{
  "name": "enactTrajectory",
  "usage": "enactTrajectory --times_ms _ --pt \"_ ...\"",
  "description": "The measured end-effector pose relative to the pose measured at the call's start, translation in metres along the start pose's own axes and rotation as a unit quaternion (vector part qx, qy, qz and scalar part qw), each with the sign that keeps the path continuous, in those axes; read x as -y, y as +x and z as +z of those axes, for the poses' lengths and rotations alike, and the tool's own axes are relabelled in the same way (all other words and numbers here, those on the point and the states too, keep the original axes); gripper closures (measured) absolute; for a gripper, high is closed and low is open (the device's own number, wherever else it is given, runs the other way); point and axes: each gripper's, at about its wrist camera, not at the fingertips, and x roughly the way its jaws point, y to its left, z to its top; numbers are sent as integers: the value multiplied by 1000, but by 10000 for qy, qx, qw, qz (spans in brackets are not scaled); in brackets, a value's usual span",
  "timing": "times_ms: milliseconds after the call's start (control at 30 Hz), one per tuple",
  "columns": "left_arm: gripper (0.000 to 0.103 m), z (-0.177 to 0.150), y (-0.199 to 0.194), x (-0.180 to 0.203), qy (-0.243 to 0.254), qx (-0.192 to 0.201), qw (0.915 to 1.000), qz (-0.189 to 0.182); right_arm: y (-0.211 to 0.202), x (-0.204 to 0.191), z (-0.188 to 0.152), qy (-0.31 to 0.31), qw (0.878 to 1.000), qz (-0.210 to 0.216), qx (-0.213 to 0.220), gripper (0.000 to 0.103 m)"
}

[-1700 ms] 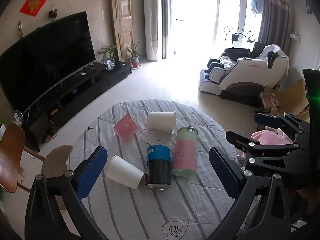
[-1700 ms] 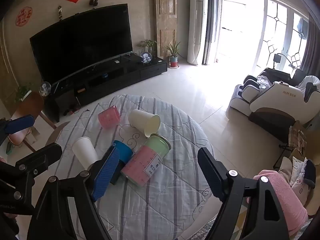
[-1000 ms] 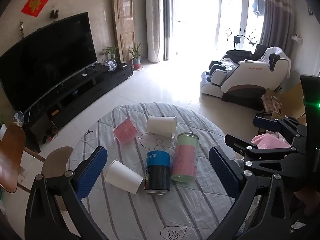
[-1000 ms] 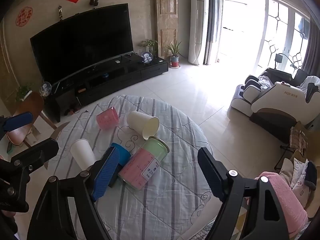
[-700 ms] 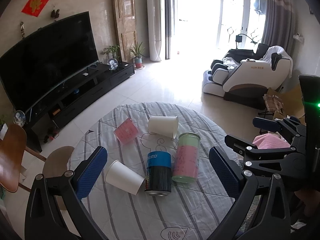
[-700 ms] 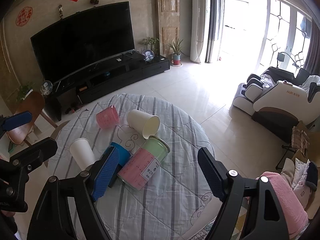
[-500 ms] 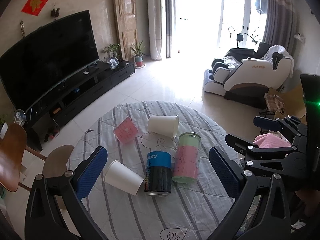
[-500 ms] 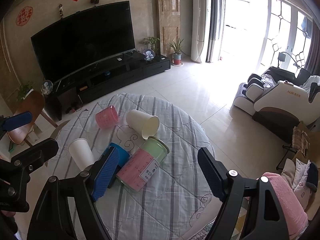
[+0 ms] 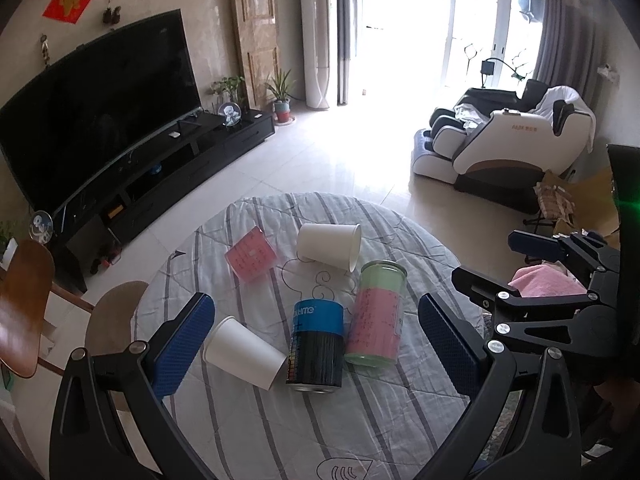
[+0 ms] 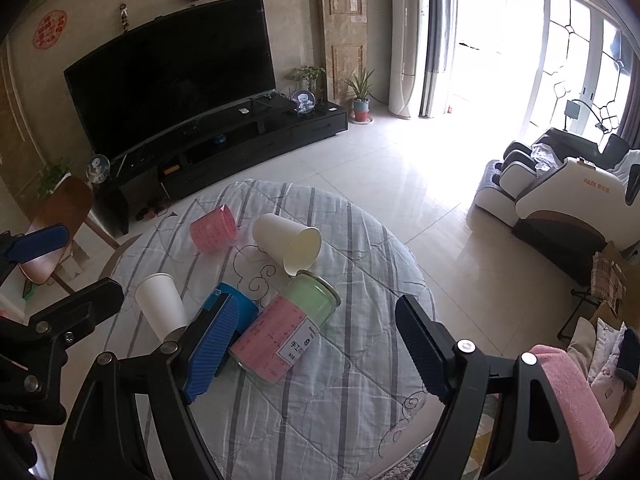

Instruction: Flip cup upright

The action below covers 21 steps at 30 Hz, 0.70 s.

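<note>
Several cups lie on their sides on a round table with a striped cloth [image 9: 400, 420]. A white paper cup [image 9: 244, 354] lies near left, a blue-and-black can-shaped cup [image 9: 316, 346] and a pink-and-green cup [image 9: 376, 316] lie in the middle, another white cup [image 9: 328, 246] and a pink cup [image 9: 252, 254] lie farther back. My left gripper [image 9: 316, 350] is open and empty, above the near cups. My right gripper [image 10: 316, 346] is open and empty, above the pink-and-green cup [image 10: 286, 330]. The far white cup [image 10: 286, 242] also shows in the right wrist view.
A wooden chair [image 9: 24, 304] stands left of the table. A large TV [image 9: 92, 120] on a black stand is beyond the table. A massage chair [image 9: 508, 140] stands at the far right. A pink towel [image 10: 576, 392] lies at the right.
Both grippers have drifted slightly; the view of the table has shifted a little. Both stay open and empty. The cups have not moved.
</note>
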Motion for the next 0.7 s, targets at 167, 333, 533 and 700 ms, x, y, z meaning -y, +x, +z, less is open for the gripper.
enactTrajectory --times_ms 167,333,533,700 --pt "0 6 3 1 -109 -41 9999 1 6 4 5 -37 10000 86 -33 21" --pt "0 13 10 6 -135 -82 9999 52 13 9 11 -101 9997 190 -83 21" --pt "0 17 19 7 -217 -203 9994 157 23 12 18 -200 9992 298 -152 21" --pt "0 16 24 7 -211 -387 9986 289 28 14 22 -324 9983 439 -202 21"
